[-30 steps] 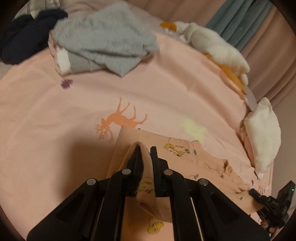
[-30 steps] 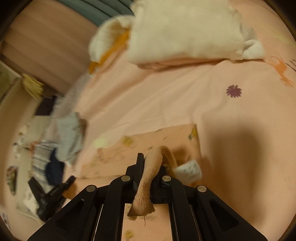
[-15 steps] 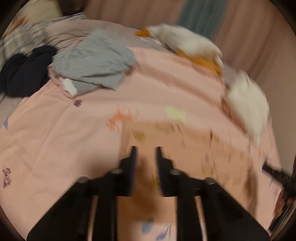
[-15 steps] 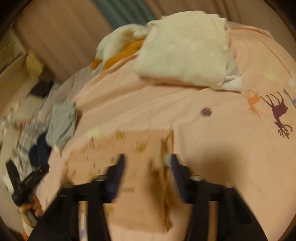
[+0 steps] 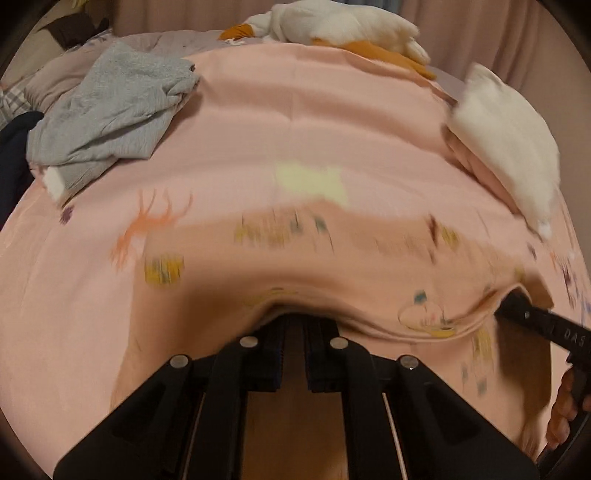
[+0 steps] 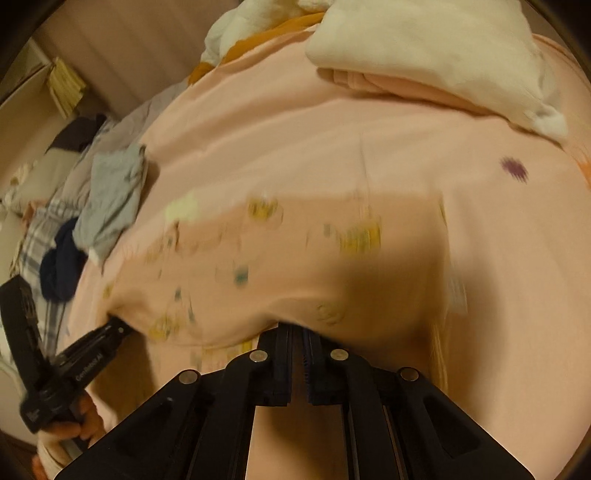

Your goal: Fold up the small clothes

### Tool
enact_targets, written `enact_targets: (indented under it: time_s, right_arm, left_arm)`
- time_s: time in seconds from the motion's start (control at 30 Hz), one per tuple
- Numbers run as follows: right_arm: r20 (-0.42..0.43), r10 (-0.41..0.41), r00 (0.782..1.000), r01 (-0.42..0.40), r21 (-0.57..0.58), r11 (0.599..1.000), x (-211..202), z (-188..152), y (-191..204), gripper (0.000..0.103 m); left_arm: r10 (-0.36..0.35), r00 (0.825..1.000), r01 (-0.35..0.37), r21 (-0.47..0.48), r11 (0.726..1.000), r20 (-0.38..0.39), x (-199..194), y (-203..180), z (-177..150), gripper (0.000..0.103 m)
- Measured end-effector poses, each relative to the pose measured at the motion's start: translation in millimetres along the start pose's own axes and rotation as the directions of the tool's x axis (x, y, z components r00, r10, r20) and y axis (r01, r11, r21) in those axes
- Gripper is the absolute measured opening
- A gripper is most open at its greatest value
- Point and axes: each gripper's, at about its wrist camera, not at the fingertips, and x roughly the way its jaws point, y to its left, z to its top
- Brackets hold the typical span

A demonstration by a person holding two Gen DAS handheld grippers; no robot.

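A small peach garment point(image 5: 332, 258) with yellow cartoon prints lies spread on the pink bedsheet point(image 5: 258, 122); it also shows in the right wrist view point(image 6: 295, 258). My left gripper point(image 5: 294, 325) is shut on its near edge, which drapes over the fingertips. My right gripper point(image 6: 296, 332) is shut on the same near edge further right. Each gripper shows in the other's view: the right gripper point(image 5: 524, 314) and the left gripper point(image 6: 110, 332). The fingertips are hidden under cloth.
A crumpled grey garment point(image 5: 110, 110) and dark navy cloth point(image 5: 14, 147) lie at the far left. A folded white and pink stack point(image 5: 509, 147) lies at the right. A white and orange plush toy point(image 5: 351, 29) lies at the far edge.
Both grippers let go of the fold, opened, drew back toward me, and now grip the garment's near edge. The garment now lies wider and flatter.
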Motion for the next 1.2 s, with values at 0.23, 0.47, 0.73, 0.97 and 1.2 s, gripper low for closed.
enact_targets:
  time_s: [0.23, 0.47, 0.73, 0.97, 1.2]
  right_arm:
    - [0.023, -0.019, 1.000, 0.018, 0.044, 0.999, 25, 47, -5, 0.007]
    - [0.076, 0.062, 0.995, -0.068, 0.082, 0.994, -12, 44, -13, 0.008]
    - [0.157, 0.065, 0.985, -0.070, 0.028, 0.997, -113, -5, -2, 0.056]
    - [0.098, 0.079, 0.992, -0.089, 0.107, 0.990, -125, -49, -6, 0.057]
    - [0.038, 0.018, 0.999, -0.019, 0.024, 1.000, -88, -64, 5, 0.016]
  left_arm:
    - [0.020, 0.999, -0.016, -0.113, 0.993, 0.036, 23, 18, 49, 0.008]
    - [0.059, 0.997, -0.055, -0.090, 0.994, 0.044, -21, 33, 32, 0.024]
    - [-0.033, 0.993, 0.063, -0.261, 0.963, 0.117, -113, 72, -23, 0.077]
    - [-0.119, 0.988, 0.140, -0.240, 0.961, 0.099, -138, 70, -60, 0.040]
    - [-0.115, 0.993, 0.114, -0.148, 0.982, 0.003, -70, 46, -57, 0.008]
